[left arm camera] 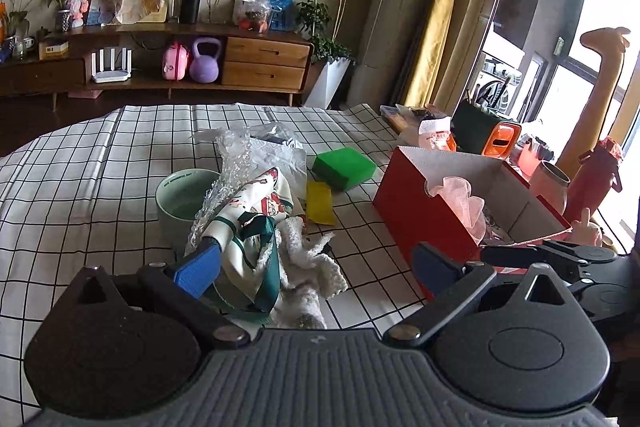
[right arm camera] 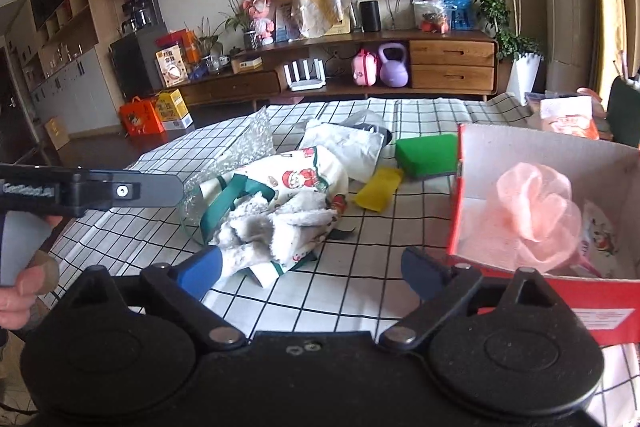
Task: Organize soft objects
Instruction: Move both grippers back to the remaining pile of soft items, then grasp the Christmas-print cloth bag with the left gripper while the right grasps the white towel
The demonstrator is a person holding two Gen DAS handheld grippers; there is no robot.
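A pile of soft things lies mid-table: a Santa-print cloth bag with green straps [left arm camera: 256, 223] [right arm camera: 304, 179], a white fluffy towel [left arm camera: 316, 263] [right arm camera: 276, 223], bubble wrap [left arm camera: 228, 179] [right arm camera: 232, 155] and a white plastic bag [right arm camera: 352, 143]. A green sponge [left arm camera: 344, 167] [right arm camera: 428, 151] and a yellow cloth [left arm camera: 319, 203] [right arm camera: 378, 189] lie beyond. A red cardboard box [left arm camera: 404, 203] [right arm camera: 456, 195] holds a pink mesh pouf [left arm camera: 460, 199] [right arm camera: 536, 207]. My left gripper [left arm camera: 316, 263] is open over the towel and bag. My right gripper [right arm camera: 312, 267] is open, empty, beside the box.
A pale green mug [left arm camera: 180, 195] stands left of the pile on the checked tablecloth [left arm camera: 80, 187]. Bottles, a cup and an orange container [left arm camera: 500, 143] crowd the table behind the box. A wooden sideboard [left arm camera: 160, 67] stands across the room.
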